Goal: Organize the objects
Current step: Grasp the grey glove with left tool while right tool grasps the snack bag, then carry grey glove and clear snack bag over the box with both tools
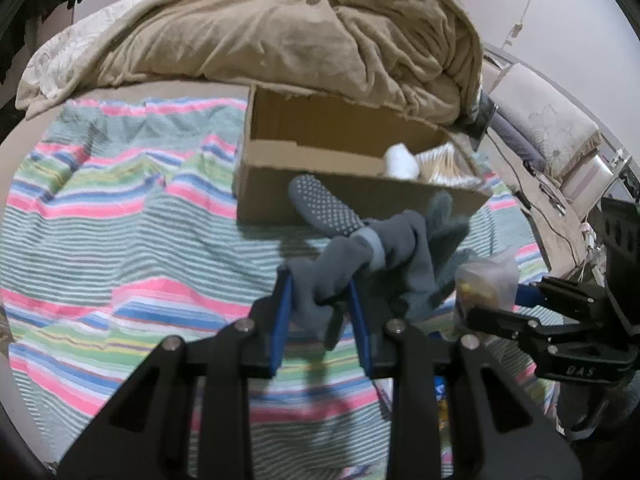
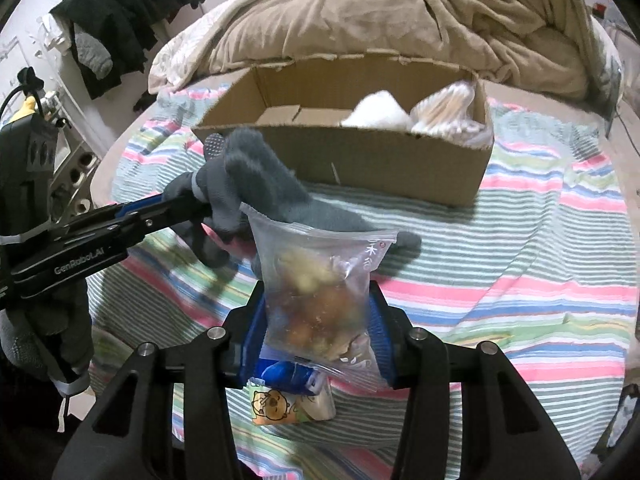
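My left gripper [image 1: 320, 284] is shut on a bundle of grey socks [image 1: 376, 248] with grip dots, held above the striped blanket just in front of the cardboard box [image 1: 280, 196]; the socks also show in the right wrist view [image 2: 260, 184]. My right gripper [image 2: 318, 300] is shut on a clear zip bag of snacks [image 2: 320, 280], held upright, lower and nearer than the box [image 2: 380, 160]. The bag also shows in the left wrist view [image 1: 486, 284]. The box holds a white bundle [image 2: 376, 114] and a pack of cotton swabs [image 2: 444, 112].
A striped blanket [image 1: 120, 216] covers the bed. A crumpled tan duvet [image 1: 300, 28] lies behind the box. A small cartoon-print packet [image 2: 276, 404] lies on the blanket under my right gripper. Dark clothes [image 2: 128, 12] hang at far left. Cables and furniture [image 1: 560, 148] stand at right.
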A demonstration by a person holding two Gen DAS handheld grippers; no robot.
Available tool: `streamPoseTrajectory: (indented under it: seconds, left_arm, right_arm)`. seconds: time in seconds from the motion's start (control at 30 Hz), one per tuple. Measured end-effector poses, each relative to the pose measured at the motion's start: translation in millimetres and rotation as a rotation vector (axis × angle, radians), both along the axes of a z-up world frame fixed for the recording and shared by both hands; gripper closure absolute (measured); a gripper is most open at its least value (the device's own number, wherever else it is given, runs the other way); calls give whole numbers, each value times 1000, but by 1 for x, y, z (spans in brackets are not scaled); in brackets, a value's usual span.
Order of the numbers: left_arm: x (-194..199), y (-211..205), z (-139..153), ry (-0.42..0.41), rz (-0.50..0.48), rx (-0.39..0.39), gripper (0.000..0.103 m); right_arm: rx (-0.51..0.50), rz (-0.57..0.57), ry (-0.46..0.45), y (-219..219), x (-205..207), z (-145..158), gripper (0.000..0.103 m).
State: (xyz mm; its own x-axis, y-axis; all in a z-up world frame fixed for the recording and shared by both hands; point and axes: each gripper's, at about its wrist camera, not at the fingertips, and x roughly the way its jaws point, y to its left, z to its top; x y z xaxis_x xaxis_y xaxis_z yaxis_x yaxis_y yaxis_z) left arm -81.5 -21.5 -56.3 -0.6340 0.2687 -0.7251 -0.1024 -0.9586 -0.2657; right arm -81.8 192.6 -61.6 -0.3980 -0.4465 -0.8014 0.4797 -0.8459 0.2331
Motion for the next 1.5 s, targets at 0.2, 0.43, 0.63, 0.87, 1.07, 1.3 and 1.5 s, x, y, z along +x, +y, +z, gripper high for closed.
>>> streamPoseTrajectory:
  seconds: [0.2,0.43,0.63,0.87,1.07,1.3,1.5]
  left_arm:
    - [3,-4,21,41,11,9,74]
    - [-2,-6,47,99,17,3,74]
    - [-12,-6,60,132,25,-7,74]
    - [-29,-9,71,166,34,-21,74]
    - [-46,-11,72,180,35,-40,74]
    - [-73,-11,64,171,23,-64,74]
    - [-96,-4,50,147,10,-93,74]
  right_arm:
    - [-15,6,36,-1,-1,17,54]
    - [-38,3,91,0,-8,42,54]
    - [-53,13,141,-4,-21,62,54]
    - [-70,17,177,-9,-38,75,54]
    - [-78,28,191,-16,-53,80,54]
    - [-88,31,194,-24,-70,81,54]
    - [-103,33,196,-30,-83,82,54]
